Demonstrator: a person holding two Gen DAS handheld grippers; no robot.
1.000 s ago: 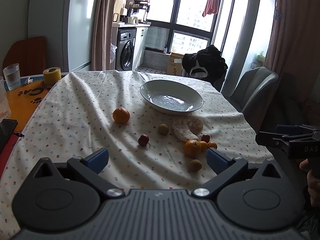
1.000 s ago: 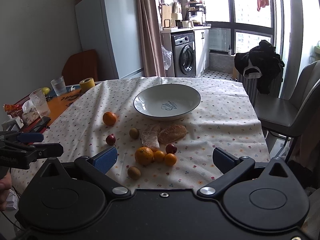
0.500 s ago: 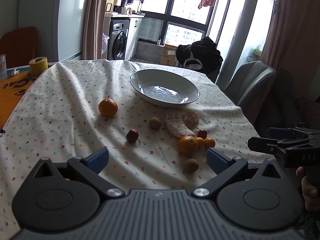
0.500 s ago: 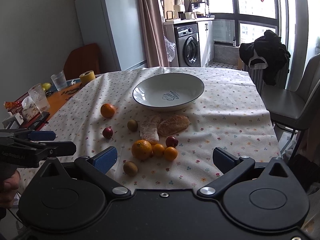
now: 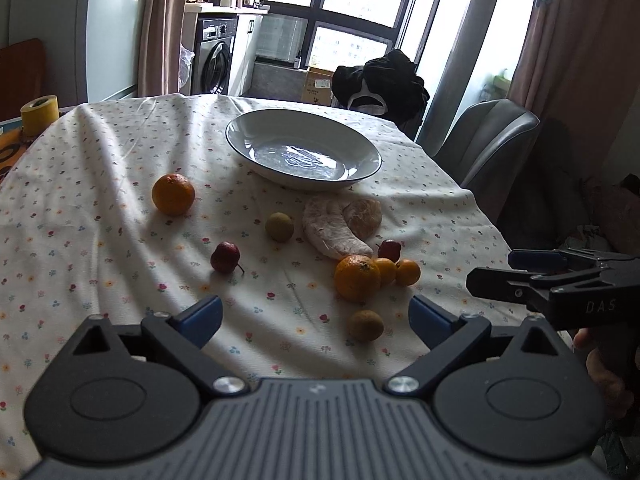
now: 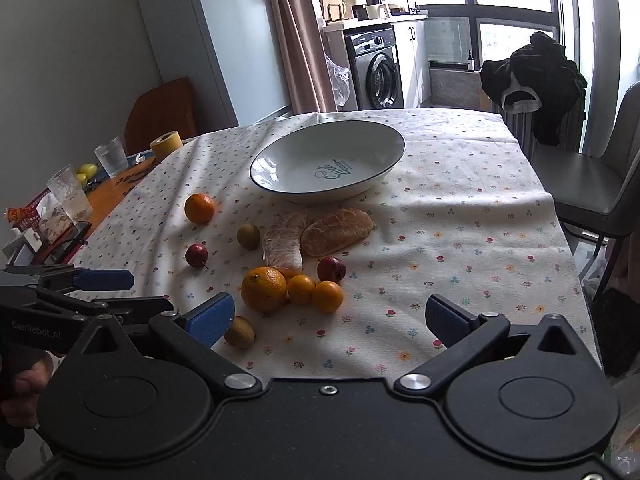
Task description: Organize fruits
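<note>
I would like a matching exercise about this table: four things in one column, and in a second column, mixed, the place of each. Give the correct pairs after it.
Things
1. white plate
2. lone orange
3. brown kiwi-like fruit
4. yellow tape roll

Places
A. nearest the table's front edge, beside the right gripper's left finger
B. far left, on the bare table off the cloth
C. behind all the fruit, empty
D. alone on the cloth, left of the plate and apart from the cluster

Pairs: 1-C, 2-D, 3-A, 4-B
</note>
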